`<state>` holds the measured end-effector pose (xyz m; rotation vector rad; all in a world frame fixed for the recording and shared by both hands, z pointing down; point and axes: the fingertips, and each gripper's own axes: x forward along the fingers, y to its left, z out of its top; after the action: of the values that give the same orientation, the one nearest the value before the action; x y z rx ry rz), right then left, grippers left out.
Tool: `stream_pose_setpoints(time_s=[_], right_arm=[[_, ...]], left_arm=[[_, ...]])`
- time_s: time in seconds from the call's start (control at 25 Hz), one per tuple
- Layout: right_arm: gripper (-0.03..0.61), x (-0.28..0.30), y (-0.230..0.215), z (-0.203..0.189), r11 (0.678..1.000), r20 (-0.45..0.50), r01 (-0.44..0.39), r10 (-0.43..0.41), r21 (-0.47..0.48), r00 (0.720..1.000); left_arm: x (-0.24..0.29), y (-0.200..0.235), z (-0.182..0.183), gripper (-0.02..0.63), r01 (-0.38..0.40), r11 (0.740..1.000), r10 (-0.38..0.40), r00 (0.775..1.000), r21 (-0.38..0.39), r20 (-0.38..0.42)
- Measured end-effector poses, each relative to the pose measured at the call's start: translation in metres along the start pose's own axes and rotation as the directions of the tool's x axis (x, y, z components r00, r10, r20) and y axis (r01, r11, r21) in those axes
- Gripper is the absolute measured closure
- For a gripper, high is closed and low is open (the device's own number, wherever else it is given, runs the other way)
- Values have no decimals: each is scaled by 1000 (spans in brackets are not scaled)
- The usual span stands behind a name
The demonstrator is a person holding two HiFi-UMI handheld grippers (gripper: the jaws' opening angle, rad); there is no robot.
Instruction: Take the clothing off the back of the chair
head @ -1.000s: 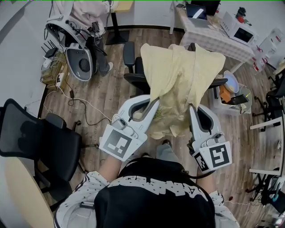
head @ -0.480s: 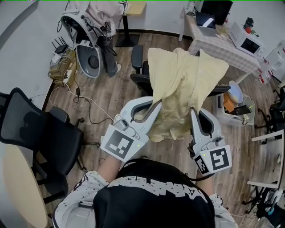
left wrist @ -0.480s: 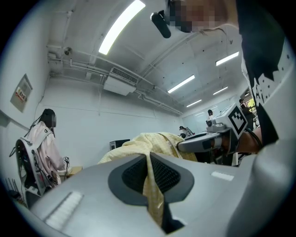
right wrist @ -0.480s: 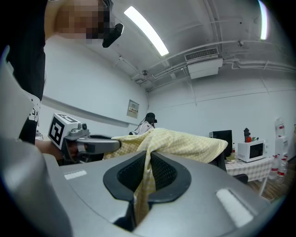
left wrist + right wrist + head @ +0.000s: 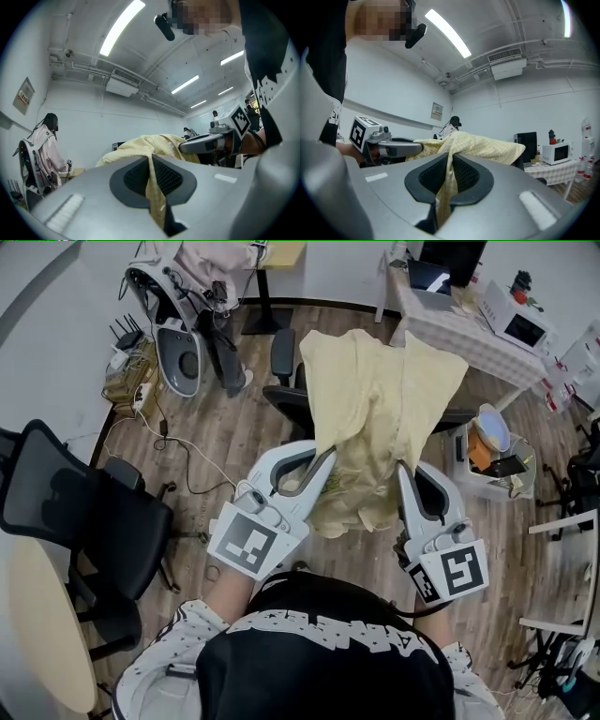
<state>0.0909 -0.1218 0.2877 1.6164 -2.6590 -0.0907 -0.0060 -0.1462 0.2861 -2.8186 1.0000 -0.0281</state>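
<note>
Garment: a pale yellow checked cloth garment (image 5: 375, 399) hangs over the back of a black office chair (image 5: 284, 401). Its near edge is drawn towards the person.
Left hand-held gripper (image 5: 327, 456): clamped on a fold at the garment's left edge. The cloth runs down between the closed jaws (plain in the left gripper view).
Right hand-held gripper (image 5: 404, 468): clamped on a fold at the right edge, with the cloth pinched between its pads in the same way.
Reason for hold: two grips set apart keep the cloth spread. This probably lets it lift off the backrest evenly instead of bunching or snagging on the chair.
Attitude: both grippers point roughly level, towards the chair.
Change from earlier frame: both grips are unchanged, on the same folds. The cloth spans chair and jaws much as before, and any shift is slight.
Task status: removal is in hand, and the garment appears not yet clear of the backrest.
</note>
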Motion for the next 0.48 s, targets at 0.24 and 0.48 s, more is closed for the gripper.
stream_pose_setpoints(time_s=[0.24, 0.48], right_arm=[[541, -11, -3, 2, 1000, 5, -16, 16, 0, 1000], [541, -22, -7, 5, 1000, 9, -31, 31, 2, 999]], left_arm=[[-2, -12, 5, 603, -21, 1000, 21, 1000, 7, 2], [-2, -22, 9, 603, -45, 999, 45, 999, 4, 0]])
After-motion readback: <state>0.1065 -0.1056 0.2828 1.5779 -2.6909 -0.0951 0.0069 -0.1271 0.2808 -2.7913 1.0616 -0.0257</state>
